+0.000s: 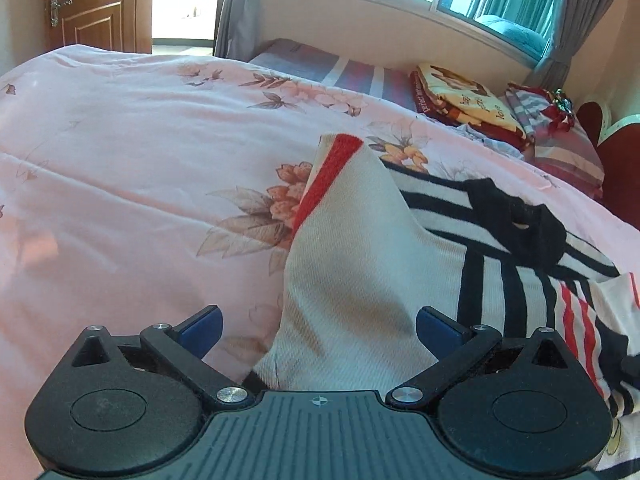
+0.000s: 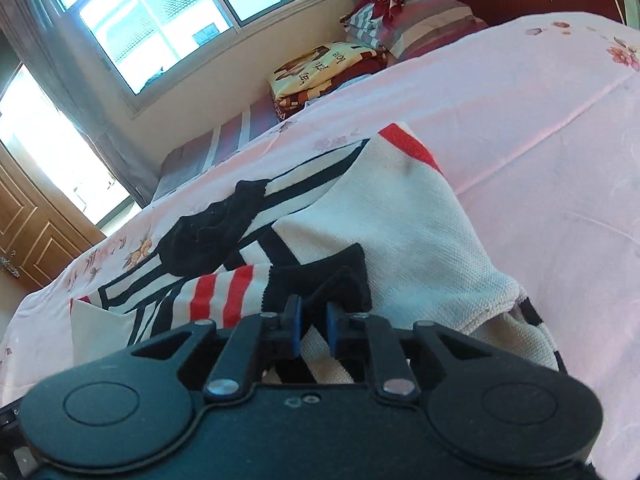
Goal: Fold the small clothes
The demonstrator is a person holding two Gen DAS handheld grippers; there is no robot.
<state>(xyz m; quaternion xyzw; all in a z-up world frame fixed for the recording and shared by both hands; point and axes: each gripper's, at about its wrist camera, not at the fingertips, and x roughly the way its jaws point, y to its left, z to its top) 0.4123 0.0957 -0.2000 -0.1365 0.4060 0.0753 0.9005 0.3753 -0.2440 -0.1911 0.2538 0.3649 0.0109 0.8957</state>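
A small white knit top (image 1: 360, 264) with black stripes, a black collar and red sleeve cuffs lies on the pink floral bedspread (image 1: 120, 160). Its left sleeve with the red cuff (image 1: 328, 172) is folded up and runs between my left gripper's (image 1: 318, 328) wide-open blue pads, not pinched. In the right wrist view the top (image 2: 400, 224) lies with the other sleeve folded over it. My right gripper (image 2: 313, 324) is nearly shut, a narrow gap between the pads, over a red-striped, black-edged fold (image 2: 320, 276). Whether it pinches cloth is unclear.
A folded yellow and red blanket (image 1: 464, 100) and striped pillows (image 1: 560, 136) lie at the head of the bed by the red headboard (image 1: 616, 168). A window (image 2: 160, 12) and grey curtains are behind. A wooden door (image 1: 96, 4) stands at the far side.
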